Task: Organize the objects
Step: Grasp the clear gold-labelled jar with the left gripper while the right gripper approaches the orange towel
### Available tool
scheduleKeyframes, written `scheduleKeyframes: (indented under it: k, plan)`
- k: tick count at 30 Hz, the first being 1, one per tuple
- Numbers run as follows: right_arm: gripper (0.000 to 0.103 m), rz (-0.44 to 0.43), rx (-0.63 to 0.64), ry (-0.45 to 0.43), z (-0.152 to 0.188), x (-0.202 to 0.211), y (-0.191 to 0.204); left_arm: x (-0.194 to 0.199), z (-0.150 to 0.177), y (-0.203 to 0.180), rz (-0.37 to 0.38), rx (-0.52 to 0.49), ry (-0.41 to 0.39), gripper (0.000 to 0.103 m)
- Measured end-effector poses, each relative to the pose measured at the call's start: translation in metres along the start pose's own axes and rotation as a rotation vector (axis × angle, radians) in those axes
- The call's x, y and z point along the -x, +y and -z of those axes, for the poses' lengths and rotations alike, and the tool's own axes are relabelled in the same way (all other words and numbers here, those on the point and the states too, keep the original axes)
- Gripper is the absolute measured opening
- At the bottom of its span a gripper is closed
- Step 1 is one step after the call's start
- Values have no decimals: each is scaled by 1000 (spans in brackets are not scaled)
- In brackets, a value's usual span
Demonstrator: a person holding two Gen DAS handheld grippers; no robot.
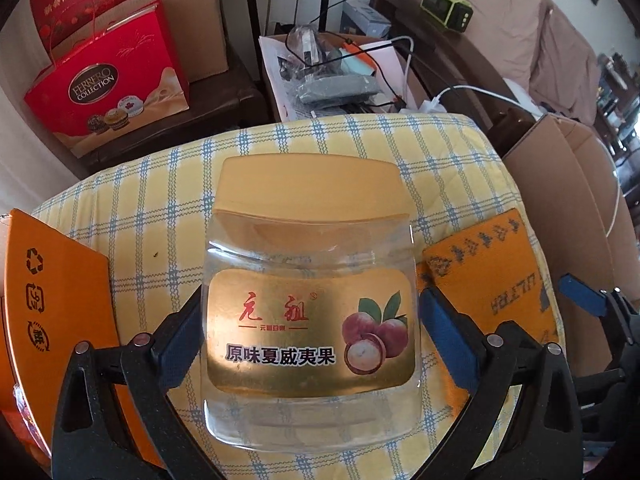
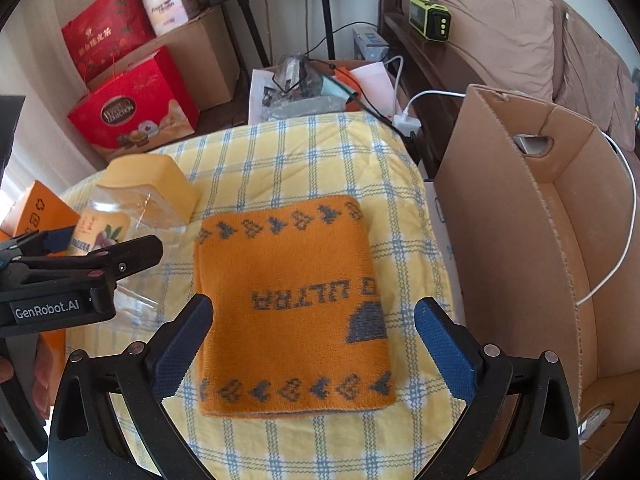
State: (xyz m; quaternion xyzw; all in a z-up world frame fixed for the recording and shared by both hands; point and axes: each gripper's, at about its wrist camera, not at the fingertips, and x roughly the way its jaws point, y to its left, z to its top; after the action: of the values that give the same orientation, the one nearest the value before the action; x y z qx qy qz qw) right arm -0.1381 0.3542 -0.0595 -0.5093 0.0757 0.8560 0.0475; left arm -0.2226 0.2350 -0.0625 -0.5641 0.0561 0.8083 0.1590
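A clear plastic jar (image 1: 310, 312) with a yellow lid and gold label lies on the yellow checked cloth (image 1: 160, 208), lid pointing away. My left gripper (image 1: 310, 320) is open, its blue pads on either side of the jar, close to its walls. The jar also shows in the right wrist view (image 2: 132, 208), with the left gripper (image 2: 80, 256) beside it. A folded orange knitted cloth (image 2: 292, 300) lies flat on the checked cloth. My right gripper (image 2: 314, 336) is open and straddles the orange cloth's near half from above. The orange cloth also shows in the left wrist view (image 1: 492, 276).
An open cardboard box (image 2: 520, 240) stands at the right of the checked surface. An orange carton (image 1: 52, 304) sits at the left edge. Red gift boxes (image 1: 108, 84), papers and cables lie beyond the far edge. A sofa (image 2: 520, 40) is at the back right.
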Motion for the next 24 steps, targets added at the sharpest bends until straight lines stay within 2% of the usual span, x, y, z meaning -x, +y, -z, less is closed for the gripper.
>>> scheduleKeyframes:
  k: [8,13,17,22,24]
  plan:
    - [103,-1,64,41,-1,-17,17,-20,1,12,17,48,50,100]
    - [103,33,78,44,-1,-25,20,-20,1,14,21,60,31,99]
    - [103,41,85,40,-1,-29,21,-15,2,9,3,32,-2,93]
    - [103,81,119,26,2,-31,31,-13,2,2,-33,2,-22,92]
    - [97,73,118,26,2,-29,31,-12,3,0,-41,-6,-30,92]
